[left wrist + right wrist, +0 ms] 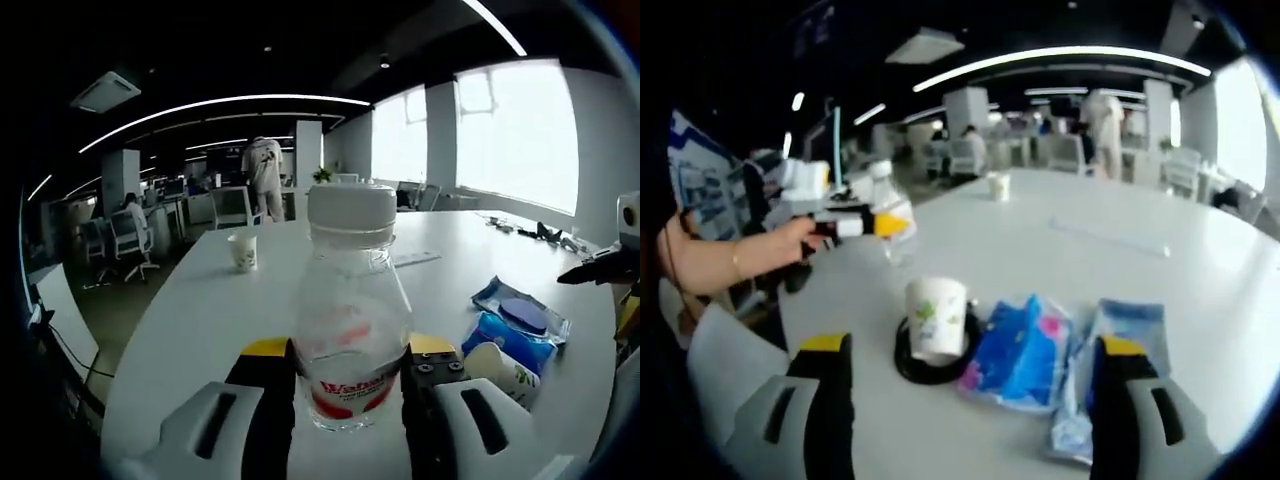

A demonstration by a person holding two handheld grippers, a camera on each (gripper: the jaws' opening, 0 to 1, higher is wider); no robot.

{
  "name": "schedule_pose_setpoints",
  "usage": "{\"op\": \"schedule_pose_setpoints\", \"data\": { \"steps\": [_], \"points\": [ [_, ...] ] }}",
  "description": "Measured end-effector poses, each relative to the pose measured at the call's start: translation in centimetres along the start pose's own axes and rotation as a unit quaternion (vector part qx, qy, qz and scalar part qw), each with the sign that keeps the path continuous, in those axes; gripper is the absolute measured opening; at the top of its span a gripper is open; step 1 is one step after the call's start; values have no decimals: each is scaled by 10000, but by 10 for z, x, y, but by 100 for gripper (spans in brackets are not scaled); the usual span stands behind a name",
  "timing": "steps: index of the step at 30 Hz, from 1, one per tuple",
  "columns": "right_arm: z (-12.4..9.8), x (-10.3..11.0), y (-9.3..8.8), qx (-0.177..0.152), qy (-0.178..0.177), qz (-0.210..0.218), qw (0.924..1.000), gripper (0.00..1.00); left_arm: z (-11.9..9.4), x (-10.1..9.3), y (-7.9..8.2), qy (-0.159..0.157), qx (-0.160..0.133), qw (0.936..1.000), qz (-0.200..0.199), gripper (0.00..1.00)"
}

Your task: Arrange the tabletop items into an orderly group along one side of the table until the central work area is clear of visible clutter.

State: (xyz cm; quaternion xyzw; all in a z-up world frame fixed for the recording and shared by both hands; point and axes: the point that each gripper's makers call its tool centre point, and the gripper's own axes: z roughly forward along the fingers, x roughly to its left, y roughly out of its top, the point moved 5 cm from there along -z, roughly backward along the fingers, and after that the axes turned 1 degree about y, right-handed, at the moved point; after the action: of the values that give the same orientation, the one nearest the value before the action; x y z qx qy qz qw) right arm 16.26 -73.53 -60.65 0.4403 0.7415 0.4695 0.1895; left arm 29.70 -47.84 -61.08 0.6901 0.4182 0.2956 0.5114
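A clear water bottle (350, 320) with a white cap and red label stands upright between my left gripper's (348, 350) jaws, which are shut on its lower body. In the right gripper view a person's hand holds that left gripper (855, 226) with the bottle (890, 212) near the table's left edge. My right gripper (972, 348) is open wide, nothing between its jaws. Just ahead of it a paper cup (936, 316) stands inside a black coiled ring (908, 366), with a blue packet (1025, 355) and a clear-blue packet (1115, 365) to its right.
The white table (1060, 270) stretches far ahead. A second paper cup (243, 252) (998, 185) stands at its far side, and a thin pale strip (1110, 240) lies mid-table. Small dark items (545, 233) rest near the windows. Office chairs and people are beyond.
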Motion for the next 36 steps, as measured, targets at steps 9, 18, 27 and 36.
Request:
{"op": "schedule_pose_setpoints", "data": {
  "steps": [9, 18, 27, 36],
  "points": [
    [4, -3, 1, 50, 2, 19, 10000, 98, 20, 11, 7, -12, -68, 10000, 16, 39],
    [6, -2, -5, 206, -2, -27, 9998, 97, 39, 25, 8, -11, -63, 10000, 50, 39],
    [16, -2, -7, 309, 74, -33, 9995, 97, 58, 36, 6, -93, -40, 9999, 58, 39],
    [24, -1, -8, 363, 135, -31, 9992, 96, 73, 40, -3, -145, 66, 9998, 130, 39]
  ]
}}
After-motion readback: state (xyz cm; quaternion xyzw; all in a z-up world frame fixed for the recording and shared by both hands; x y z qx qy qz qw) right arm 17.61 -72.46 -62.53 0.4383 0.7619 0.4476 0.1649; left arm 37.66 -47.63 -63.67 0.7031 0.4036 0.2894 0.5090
